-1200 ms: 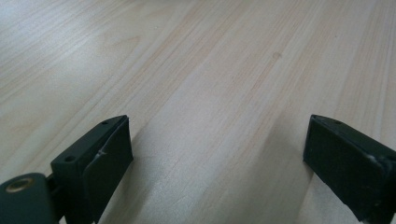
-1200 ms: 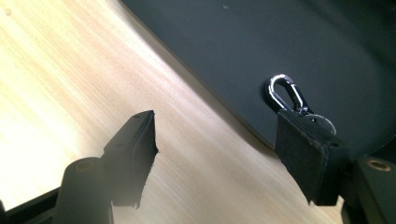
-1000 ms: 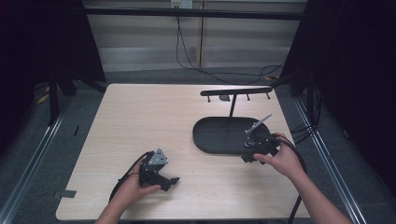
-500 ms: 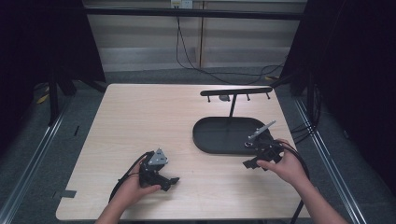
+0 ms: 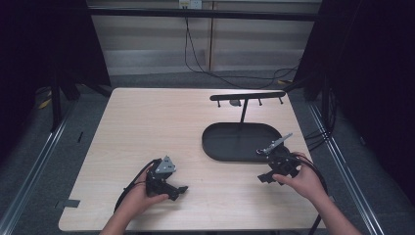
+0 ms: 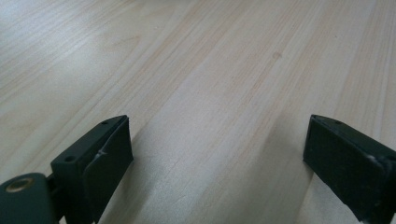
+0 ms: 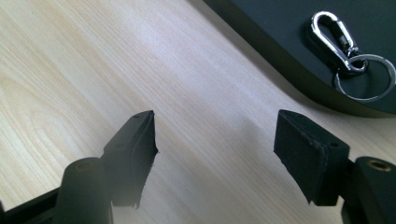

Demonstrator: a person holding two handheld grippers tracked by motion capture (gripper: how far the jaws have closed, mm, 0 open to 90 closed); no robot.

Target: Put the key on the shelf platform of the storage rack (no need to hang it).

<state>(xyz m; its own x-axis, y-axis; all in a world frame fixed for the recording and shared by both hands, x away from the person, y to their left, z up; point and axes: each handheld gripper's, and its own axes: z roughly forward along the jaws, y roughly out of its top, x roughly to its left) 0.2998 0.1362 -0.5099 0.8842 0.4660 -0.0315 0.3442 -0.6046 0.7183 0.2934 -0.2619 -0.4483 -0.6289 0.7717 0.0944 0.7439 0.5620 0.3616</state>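
Silver keyring [image 7: 348,51] with snap clip lies on black tray [image 7: 280,32], just beyond right hand-held gripper [image 7: 215,149]; jaws apart; left hand-held gripper [image 6: 217,154] jaws apart over table [image 6: 210,70].

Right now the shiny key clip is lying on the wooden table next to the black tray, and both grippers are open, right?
Not quite. The key clip lies on the black tray itself, near its edge, not on the wooden table; the right gripper view shows it. The rest holds: the left gripper and the right gripper both have their jaws wide apart with nothing between them.
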